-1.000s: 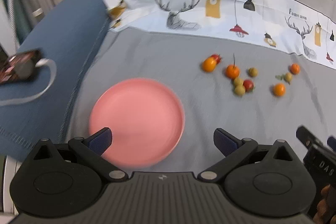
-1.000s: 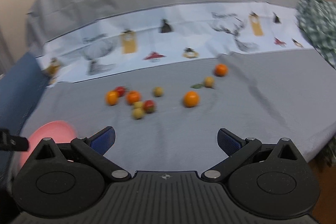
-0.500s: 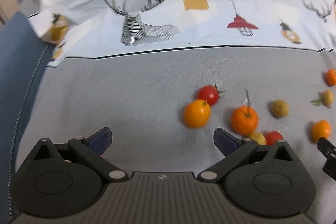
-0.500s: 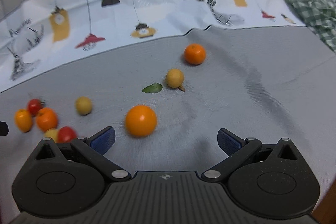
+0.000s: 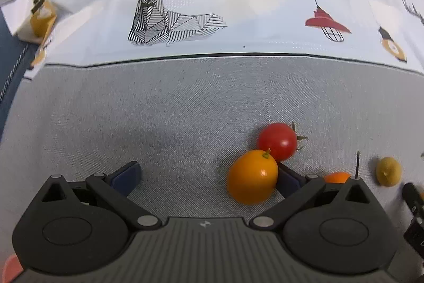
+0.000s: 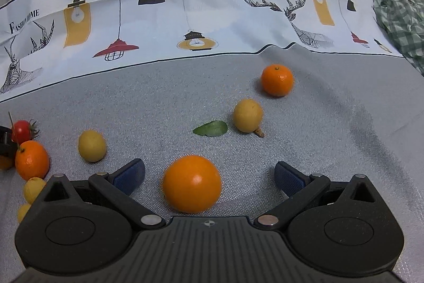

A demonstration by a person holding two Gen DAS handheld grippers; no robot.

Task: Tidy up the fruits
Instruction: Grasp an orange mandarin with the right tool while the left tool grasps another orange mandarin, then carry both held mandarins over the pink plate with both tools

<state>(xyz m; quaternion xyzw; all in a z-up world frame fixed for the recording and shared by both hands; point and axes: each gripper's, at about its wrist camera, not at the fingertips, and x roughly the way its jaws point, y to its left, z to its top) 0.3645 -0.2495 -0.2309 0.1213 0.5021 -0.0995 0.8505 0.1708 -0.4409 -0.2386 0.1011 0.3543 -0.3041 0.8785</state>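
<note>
1. Left wrist view: our left gripper (image 5: pixel 205 175) is spread wide, holding nothing. Its right finger (image 5: pixel 287 178) touches, or nearly touches, an oval orange fruit (image 5: pixel 251 177) that lies inside the gap, hard by that finger.
2. The fruit's long axis runs approx 1 to 7 o'clock, w/ the stem nub at the 1 o'clock end, pointing toward a red cherry tomato (image 5: pixel 277 141) touching it there. The tomato's green calyx faces 3 o'clock.
3. At 3 o'clock of the right finger we see a sliver of another orange fruit (image 5: pixel 338 177) w/ a thin dark stem standing upright; the rest is hidden by the gripper body. Further right sits a small yellow fruit (image 5: pixel 388 171).
4. All lie on grey cloth (image 5: pixel 185 110); a white printed band (image 5: pixel 212 4) sits at 12 o'clock.
5. Right wrist view: our right gripper (image 6: pixel 209 178) is also wide apart, empty. A round orange (image 6: pixel 192 183) sits between the fingers, clear of both pads, slightly nearer the left one; stem not visible, so we can't tell its axis.
6. At 1 o'clock: a green leaf (image 6: pixel 210 128), long axis approx 3 to 9 o'clock, then a yellow oval fruit (image 6: pixel 247 115) just beside it, and a mandarin (image 6: pixel 277 80) beyond, stem end up.
7. At 10 o'clock: yellow fruit (image 6: pixel 92 146); at the left edge, another tomato view & a stemmed orange fruit (image 6: pixel 31 159).
</note>
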